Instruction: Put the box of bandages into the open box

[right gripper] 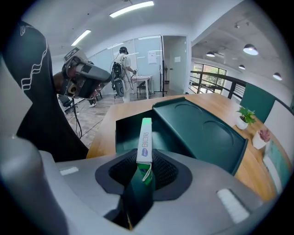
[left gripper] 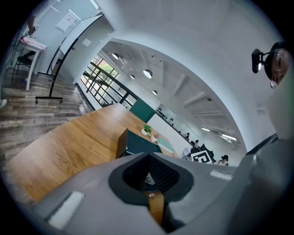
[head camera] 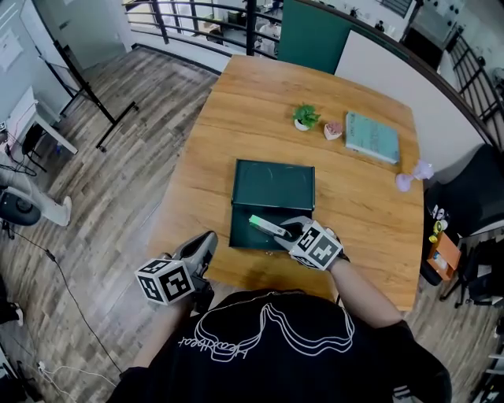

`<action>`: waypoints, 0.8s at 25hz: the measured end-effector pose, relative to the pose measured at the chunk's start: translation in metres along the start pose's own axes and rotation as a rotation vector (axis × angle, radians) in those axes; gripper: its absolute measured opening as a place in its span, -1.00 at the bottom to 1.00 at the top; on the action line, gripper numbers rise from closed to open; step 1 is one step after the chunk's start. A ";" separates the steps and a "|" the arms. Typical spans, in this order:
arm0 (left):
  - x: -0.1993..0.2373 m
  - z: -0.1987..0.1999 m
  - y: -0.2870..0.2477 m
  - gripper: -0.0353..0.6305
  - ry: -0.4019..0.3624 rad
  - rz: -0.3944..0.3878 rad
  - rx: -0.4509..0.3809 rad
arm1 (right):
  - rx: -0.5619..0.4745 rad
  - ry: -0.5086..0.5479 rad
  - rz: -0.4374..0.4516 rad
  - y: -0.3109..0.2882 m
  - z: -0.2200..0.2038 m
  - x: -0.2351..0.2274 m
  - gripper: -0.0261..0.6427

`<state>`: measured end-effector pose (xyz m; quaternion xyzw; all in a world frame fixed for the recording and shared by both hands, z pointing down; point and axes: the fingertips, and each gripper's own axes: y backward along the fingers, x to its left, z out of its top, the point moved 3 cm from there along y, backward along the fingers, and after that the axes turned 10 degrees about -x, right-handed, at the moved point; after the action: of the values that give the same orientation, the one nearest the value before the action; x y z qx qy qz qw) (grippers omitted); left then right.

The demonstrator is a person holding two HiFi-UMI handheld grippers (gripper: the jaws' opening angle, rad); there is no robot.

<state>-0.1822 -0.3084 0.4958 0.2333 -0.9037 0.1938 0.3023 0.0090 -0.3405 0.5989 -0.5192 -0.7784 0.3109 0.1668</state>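
Note:
A dark green open box [head camera: 270, 227] lies in the middle of the wooden table [head camera: 362, 212], its lid [head camera: 274, 185] flipped back on the far side. My right gripper [head camera: 277, 230] is shut on the box of bandages [head camera: 265, 226], a slim white and green carton, and holds it just over the box's near right part. In the right gripper view the carton [right gripper: 145, 141] sticks out edge-on from the gripper [right gripper: 144, 170] above the box's hollow [right gripper: 128, 133]. My left gripper [head camera: 203, 242] hangs by the table's near left edge, jaws together and holding nothing [left gripper: 154, 186].
At the table's far right stand a small potted plant [head camera: 305, 117], a pink trinket [head camera: 333, 130], a teal book [head camera: 372, 137] and a pale purple item [head camera: 413, 177]. A railing [head camera: 197, 16] and a green panel [head camera: 313, 35] lie beyond the far edge.

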 end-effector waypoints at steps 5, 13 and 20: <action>-0.002 0.000 0.000 -0.89 -0.004 -0.009 0.001 | 0.045 0.000 -0.012 -0.003 -0.006 0.001 -0.55; -0.009 -0.004 0.009 -0.89 -0.003 -0.019 0.018 | 0.027 -0.050 -0.017 -0.001 -0.004 0.005 -0.31; -0.020 -0.006 0.026 -0.89 -0.013 -0.038 0.012 | -0.138 -0.140 -0.092 0.025 0.020 0.011 -0.23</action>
<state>-0.1789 -0.2783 0.4824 0.2533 -0.8998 0.1919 0.2988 0.0101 -0.3299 0.5665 -0.4703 -0.8308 0.2839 0.0899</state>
